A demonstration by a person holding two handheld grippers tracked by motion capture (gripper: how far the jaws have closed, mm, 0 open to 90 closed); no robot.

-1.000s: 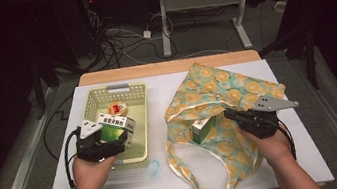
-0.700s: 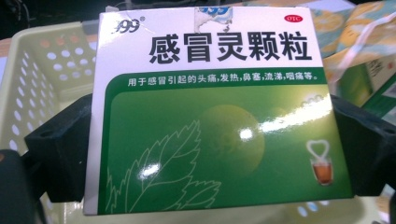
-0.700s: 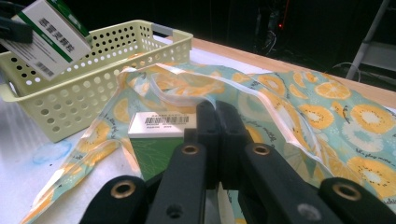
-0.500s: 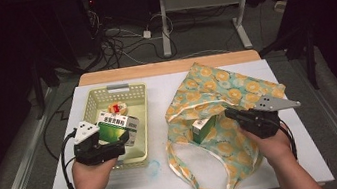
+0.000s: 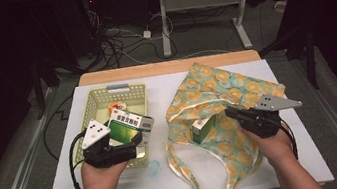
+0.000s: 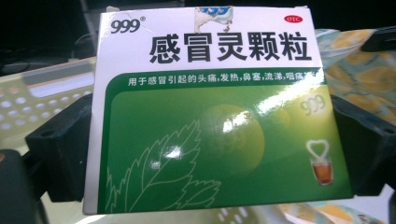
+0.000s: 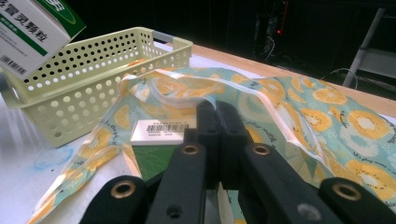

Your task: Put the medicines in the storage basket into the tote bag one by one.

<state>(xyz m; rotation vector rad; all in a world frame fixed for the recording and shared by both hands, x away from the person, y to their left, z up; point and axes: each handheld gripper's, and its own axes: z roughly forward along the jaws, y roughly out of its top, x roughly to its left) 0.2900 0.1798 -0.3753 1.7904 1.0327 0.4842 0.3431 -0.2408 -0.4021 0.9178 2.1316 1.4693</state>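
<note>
While clamped in left tongs (image 5: 135,142), medicine box (image 5: 130,125) above basket (image 5: 88,105), beside bag (image 5: 236,89).

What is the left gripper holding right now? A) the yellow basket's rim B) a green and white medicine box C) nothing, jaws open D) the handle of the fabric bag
B: in the left gripper view the green and white medicine box sits clamped between the two black jaws, and the high view shows the left gripper holding it above the yellow basket.

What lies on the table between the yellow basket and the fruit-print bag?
Bare white table separates basket and bag; a faint blue mark sits nearer the front, in the high view.
</note>
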